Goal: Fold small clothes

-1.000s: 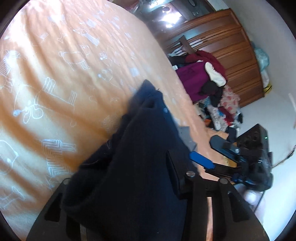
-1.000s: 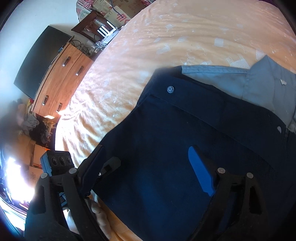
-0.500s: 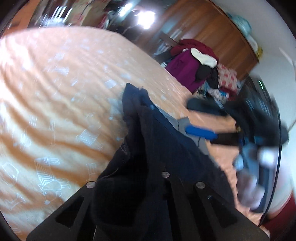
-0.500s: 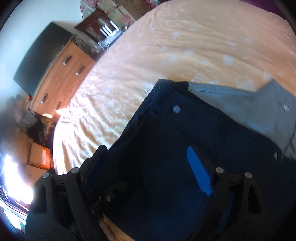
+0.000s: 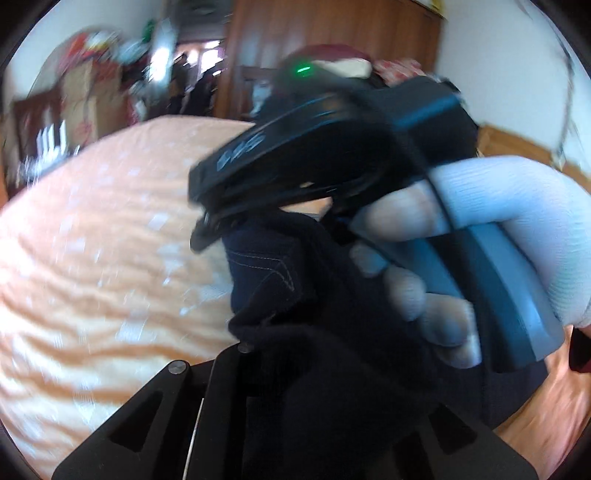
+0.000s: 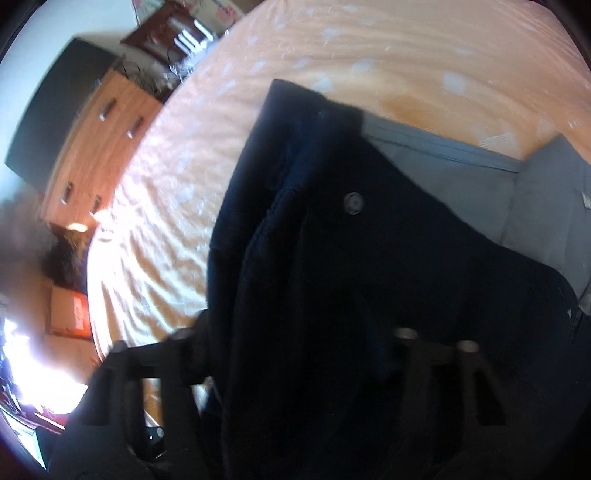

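Note:
A dark navy garment [image 5: 277, 266] with pale stitching lies bunched over my left gripper [image 5: 314, 332], which is shut on it; cloth hides the fingertips. Just ahead, a hand [image 5: 399, 221] in a white sleeve holds my right gripper [image 5: 210, 221], whose jaws meet on the cloth's upper edge. In the right wrist view the garment [image 6: 332, 258] hangs in a thick fold between the fingers of the right gripper [image 6: 291, 332] and covers them. A dark button [image 6: 353, 203] and the grey lining [image 6: 461, 173] show on the part lying flat.
The orange patterned bedsheet [image 5: 92, 258] spreads to the left and beyond the garment [image 6: 369, 44]. A wooden wardrobe [image 5: 332, 29] and piled clothes stand behind the bed. A wooden dresser [image 6: 99, 147] with a dark screen [image 6: 48, 110] stands off the bed's left side.
The left gripper has swung the bunched cloth over toward the right gripper, which now fills its view. A fold now hangs across the right gripper, hiding its blue pad, and its fingers have drawn closer.

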